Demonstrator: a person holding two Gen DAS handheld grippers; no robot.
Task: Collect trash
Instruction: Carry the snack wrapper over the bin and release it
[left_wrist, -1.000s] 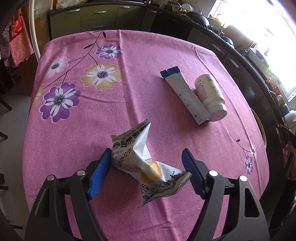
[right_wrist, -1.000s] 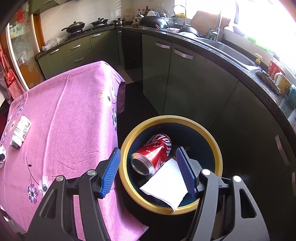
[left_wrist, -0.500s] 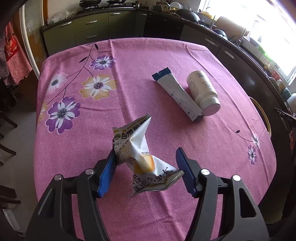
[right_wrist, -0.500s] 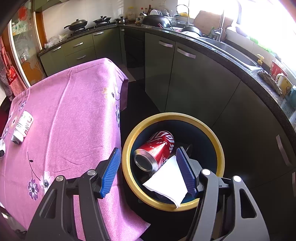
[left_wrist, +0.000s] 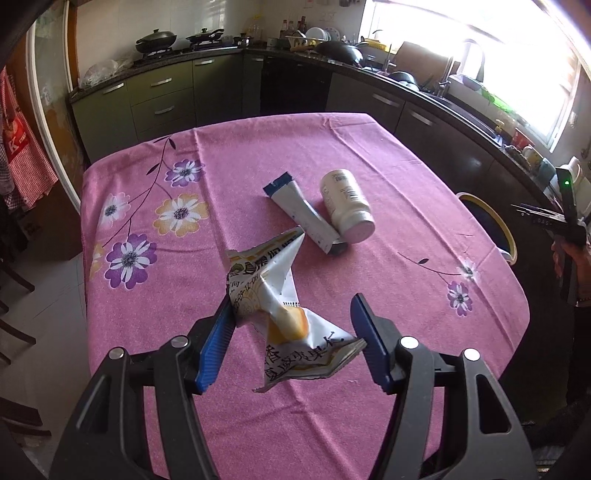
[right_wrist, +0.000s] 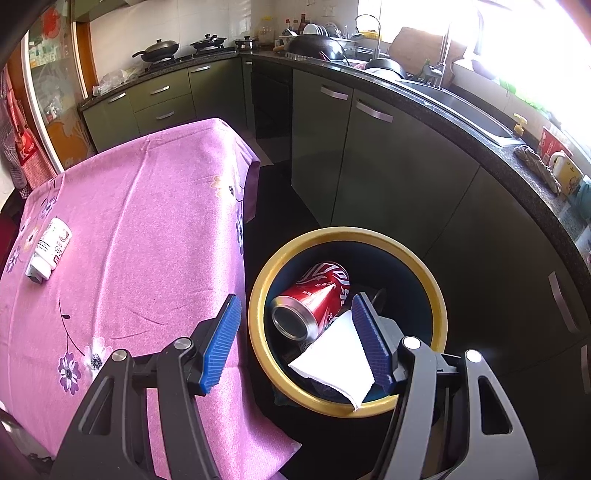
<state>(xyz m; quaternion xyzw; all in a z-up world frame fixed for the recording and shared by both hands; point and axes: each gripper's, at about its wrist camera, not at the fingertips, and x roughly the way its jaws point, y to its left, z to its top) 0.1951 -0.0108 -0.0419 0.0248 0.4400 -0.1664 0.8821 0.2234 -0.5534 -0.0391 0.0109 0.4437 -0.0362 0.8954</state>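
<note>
Handling this crumpled white-and-yellow foil snack wrapper (left_wrist: 280, 310) should be easy, we reckon: light, crinkly, slippery, best pinched at its twisted waist. It sits between our left gripper (left_wrist: 291, 339) fingers above the pink floral tablecloth (left_wrist: 369, 147), jaws wide, left pad touching. Toward 2 o'clock, our right gripper (right_wrist: 295, 338) hangs open, empty, over the yellow-rimmed trash bin (right_wrist: 424, 280).

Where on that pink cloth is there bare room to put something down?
Free: the flowered stretch left of the tube, and the far end toward the cabinets. Also right of the bottle, up to the table edge. Crowded: the middle, where tube, bottle and wrapper cluster.
</note>
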